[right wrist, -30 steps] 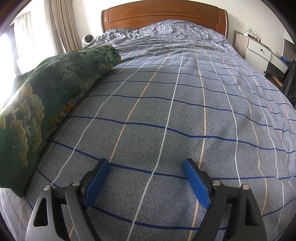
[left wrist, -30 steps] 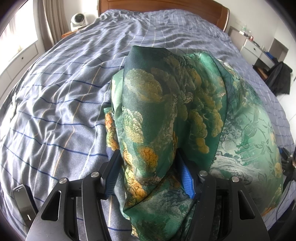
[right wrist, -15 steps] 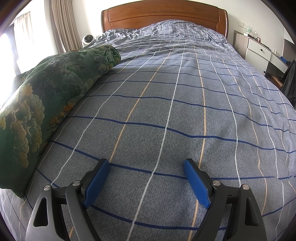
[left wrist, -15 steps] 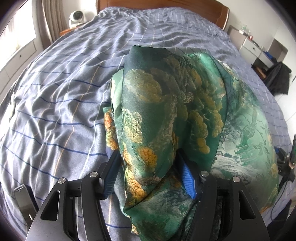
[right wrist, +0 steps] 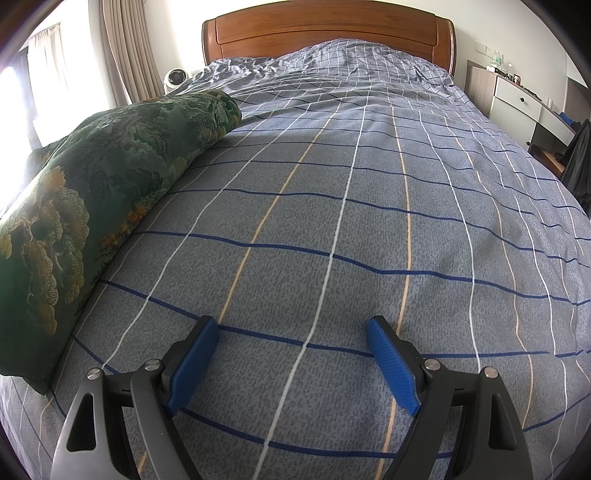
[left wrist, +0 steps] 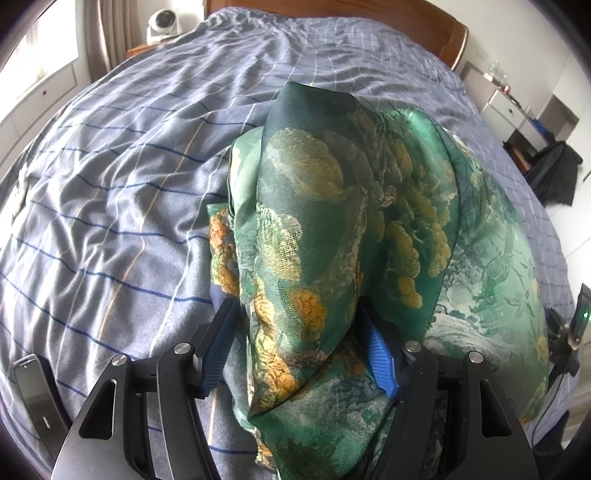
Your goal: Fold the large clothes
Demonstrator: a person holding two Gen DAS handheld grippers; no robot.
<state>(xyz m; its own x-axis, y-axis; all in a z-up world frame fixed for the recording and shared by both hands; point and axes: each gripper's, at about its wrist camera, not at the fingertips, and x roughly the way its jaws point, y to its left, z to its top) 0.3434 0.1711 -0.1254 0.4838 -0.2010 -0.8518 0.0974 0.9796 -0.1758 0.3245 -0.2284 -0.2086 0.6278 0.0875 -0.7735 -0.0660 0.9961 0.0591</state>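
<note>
Left wrist view, left to right:
- Bed cover [left wrist: 110, 206]: grey-blue, checked with dark blue, white and orange lines, heavily creased on this side.
- Small white fan [left wrist: 162, 22]: on a wooden stand at the far left corner of the bed, beside a curtain.
- Left gripper [left wrist: 299, 354]: jaws set wide, a thick fold of the garment bunched between them. Cloth presses the left blue pad and hides much of the right one; whether the jaws actually clamp it cannot be told.
- Green garment [left wrist: 351, 206]: satin, printed with gold and orange trees, lying in a folded heap across the bed cover from the jaws out toward the middle of the bed; a paler green layer spreads to the right.
- White drawer unit [left wrist: 513, 107]: beyond the bed's far right corner.

Right wrist view, left to right:
- Green garment [right wrist: 92, 206]: a long mound along the left edge of the bed.
- Right gripper [right wrist: 291, 362]: jaws spread apart, nothing between them, low over bare bed cover [right wrist: 369, 221], well apart from the garment.
- Wooden headboard [right wrist: 328, 29]: at the far end.
</note>
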